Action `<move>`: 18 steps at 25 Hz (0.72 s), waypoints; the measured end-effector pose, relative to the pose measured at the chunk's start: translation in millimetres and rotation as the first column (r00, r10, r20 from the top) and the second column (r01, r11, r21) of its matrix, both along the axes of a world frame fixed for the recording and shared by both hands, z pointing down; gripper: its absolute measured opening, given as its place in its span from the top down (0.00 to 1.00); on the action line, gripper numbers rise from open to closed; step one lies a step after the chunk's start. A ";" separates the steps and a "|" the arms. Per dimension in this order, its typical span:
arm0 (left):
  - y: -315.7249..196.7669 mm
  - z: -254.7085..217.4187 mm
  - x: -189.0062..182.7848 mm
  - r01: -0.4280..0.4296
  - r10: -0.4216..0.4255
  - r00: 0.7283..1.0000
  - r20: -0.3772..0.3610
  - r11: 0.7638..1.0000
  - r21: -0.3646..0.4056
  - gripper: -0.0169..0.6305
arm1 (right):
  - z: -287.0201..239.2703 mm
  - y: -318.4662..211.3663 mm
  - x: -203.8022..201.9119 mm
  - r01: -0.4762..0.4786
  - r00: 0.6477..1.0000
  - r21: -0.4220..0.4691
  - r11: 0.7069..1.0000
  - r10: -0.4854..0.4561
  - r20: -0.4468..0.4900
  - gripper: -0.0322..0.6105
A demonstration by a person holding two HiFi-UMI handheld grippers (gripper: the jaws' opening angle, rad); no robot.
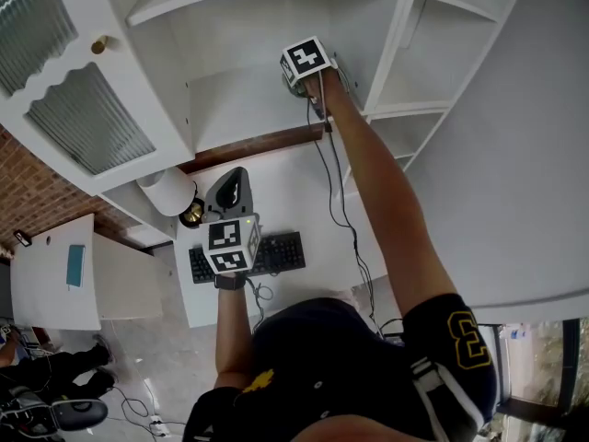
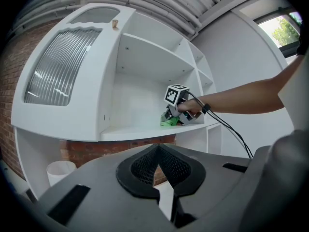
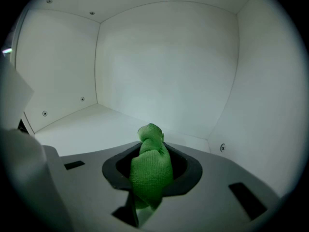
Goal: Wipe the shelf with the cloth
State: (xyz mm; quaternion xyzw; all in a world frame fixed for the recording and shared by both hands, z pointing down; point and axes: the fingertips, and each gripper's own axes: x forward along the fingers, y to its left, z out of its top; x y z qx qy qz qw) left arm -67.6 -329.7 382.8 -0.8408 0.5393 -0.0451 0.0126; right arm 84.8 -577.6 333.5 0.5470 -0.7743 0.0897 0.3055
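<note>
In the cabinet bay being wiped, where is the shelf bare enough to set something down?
The shelf board is bare from the left wall across to the back wall. Only its right end is taken, where the right gripper holds the green cloth.

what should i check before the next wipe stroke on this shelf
1. Grip on the cloth: ok. The right gripper is shut on the green cloth.
2. Cloth against the shelf board: cannot tell. It sits low by the board, but contact is not clear.
3. Path ahead: ok. Nothing stands on the board in the right gripper view.
4. Left gripper: ok. Shut, empty, held back from the shelf.
5. Cable: ok. It hangs outside the compartment.
</note>
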 end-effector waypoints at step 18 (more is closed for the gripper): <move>9.4 5.0 3.6 -0.023 0.023 1.000 0.021 1.000 -0.014 0.95 | -0.6 -5.3 47.5 -0.168 0.986 0.007 0.986 0.168 0.022 0.83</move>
